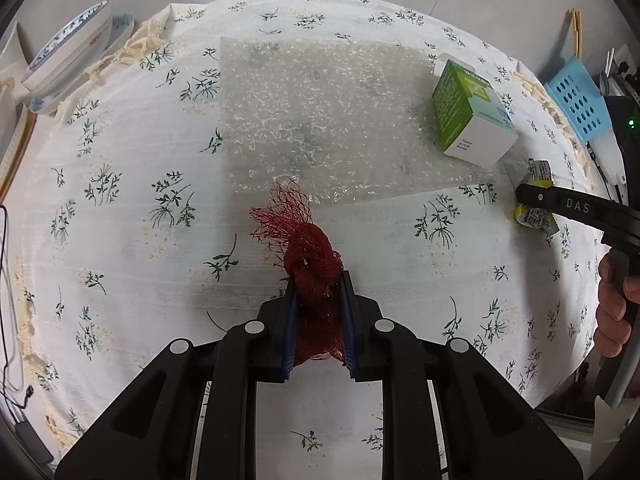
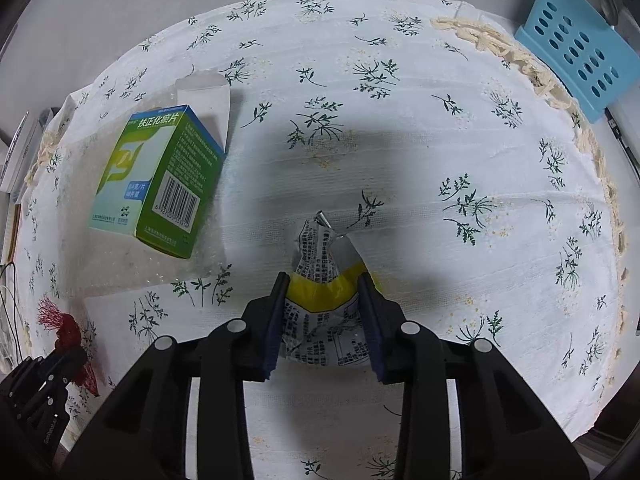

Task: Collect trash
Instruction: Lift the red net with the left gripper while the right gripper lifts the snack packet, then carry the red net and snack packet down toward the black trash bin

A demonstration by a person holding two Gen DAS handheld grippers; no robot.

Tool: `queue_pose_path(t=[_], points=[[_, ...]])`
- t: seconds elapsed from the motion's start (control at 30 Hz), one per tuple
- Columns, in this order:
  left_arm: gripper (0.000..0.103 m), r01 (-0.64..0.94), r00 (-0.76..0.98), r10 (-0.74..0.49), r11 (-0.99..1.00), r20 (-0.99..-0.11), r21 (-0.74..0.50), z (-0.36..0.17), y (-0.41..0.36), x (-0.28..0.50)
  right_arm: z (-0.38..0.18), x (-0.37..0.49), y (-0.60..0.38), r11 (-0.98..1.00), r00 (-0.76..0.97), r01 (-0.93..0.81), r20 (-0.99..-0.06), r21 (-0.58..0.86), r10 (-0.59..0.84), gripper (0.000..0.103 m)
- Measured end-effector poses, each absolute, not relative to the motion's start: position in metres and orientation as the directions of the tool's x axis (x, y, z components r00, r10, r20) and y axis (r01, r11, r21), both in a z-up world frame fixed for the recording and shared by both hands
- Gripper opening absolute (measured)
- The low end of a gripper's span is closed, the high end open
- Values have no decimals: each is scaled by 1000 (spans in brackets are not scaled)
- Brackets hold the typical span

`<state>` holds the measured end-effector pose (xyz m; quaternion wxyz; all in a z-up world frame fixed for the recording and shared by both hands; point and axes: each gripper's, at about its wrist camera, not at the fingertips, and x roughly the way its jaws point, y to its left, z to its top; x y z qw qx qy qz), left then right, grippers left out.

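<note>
**Two pieces of trash gripped at once on the worktop**

The red mesh net bag point(image 1: 310, 258) is clamped between the jaws of the left gripper point(image 1: 319, 280), bunched into a tight knot so that the loose netting can be carried as one lump; its frayed end trails onto the sheet of bubble wrap point(image 1: 320, 120).

The crumpled yellow-and-white wrapper point(image 2: 324, 296) sits between the jaws of the right gripper point(image 2: 323, 280). The jaws are pressed against its sides — judged a grip on it, taken low and from above because the wrapper lies flat on the floral tablecloth point(image 2: 440, 140).

The green medicine box point(image 2: 160, 176) is left lying on the corner of the bubble wrap, just beside the wrapper — probably trash yet to be collected, like the sheet under it. A blue perforated basket point(image 2: 576, 52) is seen at the far edge of the worktop.
</note>
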<state>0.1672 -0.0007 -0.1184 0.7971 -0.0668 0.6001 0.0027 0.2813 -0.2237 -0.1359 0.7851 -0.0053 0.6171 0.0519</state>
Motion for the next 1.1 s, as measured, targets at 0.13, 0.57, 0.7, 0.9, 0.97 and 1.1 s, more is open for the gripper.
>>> queue_pose_path(t=[0.13, 0.57, 0.7, 0.9, 0.97, 1.1], points=[[18, -86, 283, -74, 991, -956, -102, -116, -3, 168, -132, 278, -219, 994, 264, -102, -963, 35, 61, 31], [18, -80, 316, -67, 992, -946, -97, -98, -10, 163, -106, 265, -229, 994, 332, -104, -941, 38, 71, 29], [18, -77, 324, -71, 992, -943, -101, -93, -14, 160, -96, 256, -231, 992, 348, -114, -934, 48, 85, 29], [18, -66, 336, -84, 992, -938, -112, -84, -21, 153, -77, 240, -232, 990, 379, -126, -920, 61, 105, 29], [18, -63, 340, -86, 991, -936, -114, -81, -23, 150, -70, 235, -233, 989, 388, -129, -914, 69, 114, 29], [18, -53, 356, -99, 991, -929, -126, -74, -28, 143, -57, 221, -235, 987, 408, -136, -903, 83, 132, 29]])
